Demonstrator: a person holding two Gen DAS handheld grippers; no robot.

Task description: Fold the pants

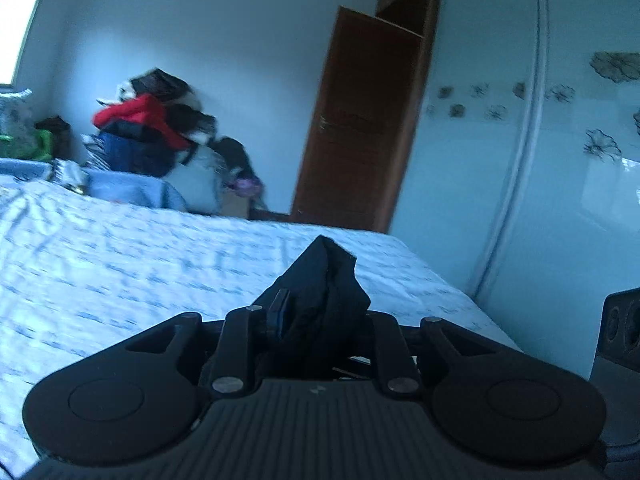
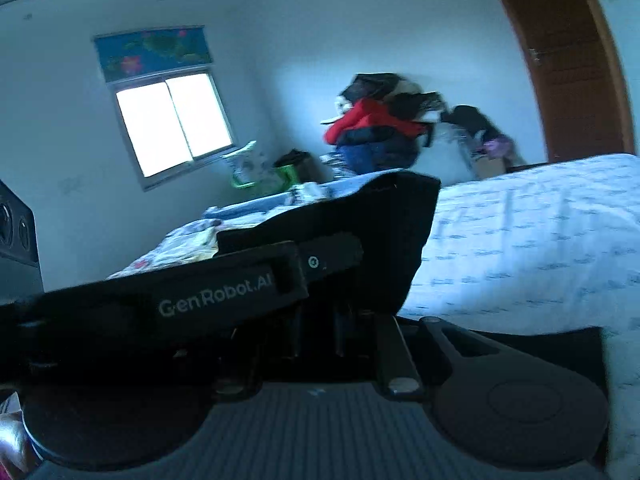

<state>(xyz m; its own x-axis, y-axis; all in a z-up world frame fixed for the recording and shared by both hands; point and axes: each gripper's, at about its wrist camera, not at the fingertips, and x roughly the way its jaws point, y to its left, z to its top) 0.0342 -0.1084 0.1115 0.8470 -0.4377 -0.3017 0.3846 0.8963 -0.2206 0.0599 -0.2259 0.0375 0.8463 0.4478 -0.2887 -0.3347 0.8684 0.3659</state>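
Both grippers clamp the black pants (image 1: 316,304) above the bed (image 1: 120,272): left gripper (image 1: 316,320) pinches a bunched edge, right gripper (image 2: 320,320) another; the cloth looks soft, light and floppy, best held at its edges

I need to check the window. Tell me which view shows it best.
The right wrist view: the window appears whole, bright, under a colourful blind. The left wrist view catches only a sliver of it at its upper-left edge.

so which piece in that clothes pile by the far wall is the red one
The red garment draped across the upper middle of the pile, over the dark blue piece and below the black-and-white items.
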